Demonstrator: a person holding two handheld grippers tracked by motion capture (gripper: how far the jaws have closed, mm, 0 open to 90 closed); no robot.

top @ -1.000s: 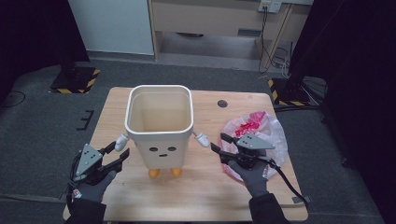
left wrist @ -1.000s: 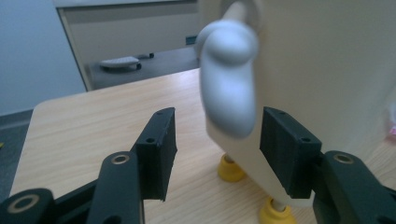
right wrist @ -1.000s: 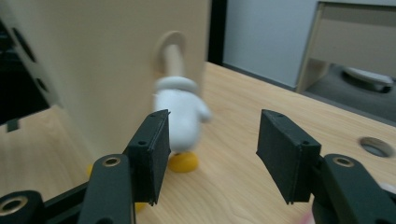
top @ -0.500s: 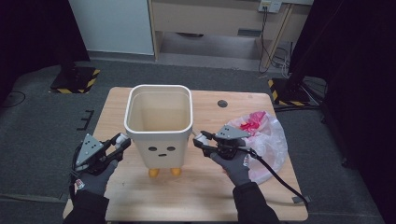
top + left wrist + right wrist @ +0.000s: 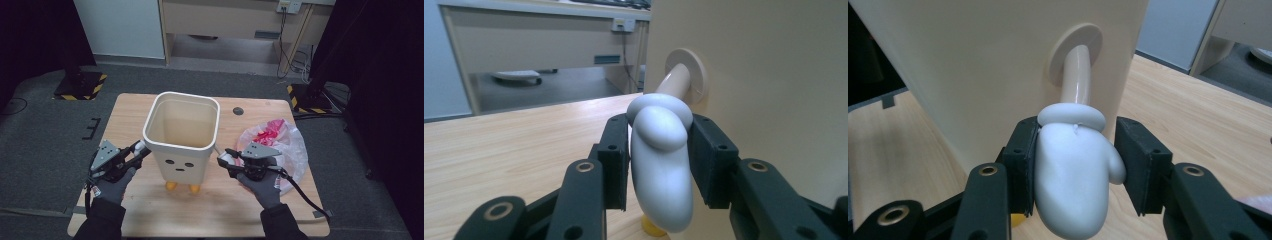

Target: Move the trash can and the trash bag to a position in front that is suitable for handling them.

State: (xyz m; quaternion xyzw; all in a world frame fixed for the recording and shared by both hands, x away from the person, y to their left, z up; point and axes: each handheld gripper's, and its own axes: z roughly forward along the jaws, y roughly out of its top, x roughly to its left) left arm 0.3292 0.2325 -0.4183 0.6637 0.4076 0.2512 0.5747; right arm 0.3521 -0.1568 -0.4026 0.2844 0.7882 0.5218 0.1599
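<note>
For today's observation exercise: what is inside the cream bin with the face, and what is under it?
Inside the cream bin, bare cream walls show; its floor can't be made out. Under it, two orange feet stand on the wooden table; the underside is hidden.

The bin [image 5: 182,135] looks like smooth cream plastic with a satin sheen. Its mitten-shaped hands [image 5: 659,160] are glossy white plastic on shiny beige arms [image 5: 1078,75]. The bench [image 5: 130,112] is pale wood with fine grain and a soft lustre. The bag [image 5: 287,145] is thin, crinkled clear plastic. The gloves [image 5: 112,182] look knitted, matt grey.
</note>
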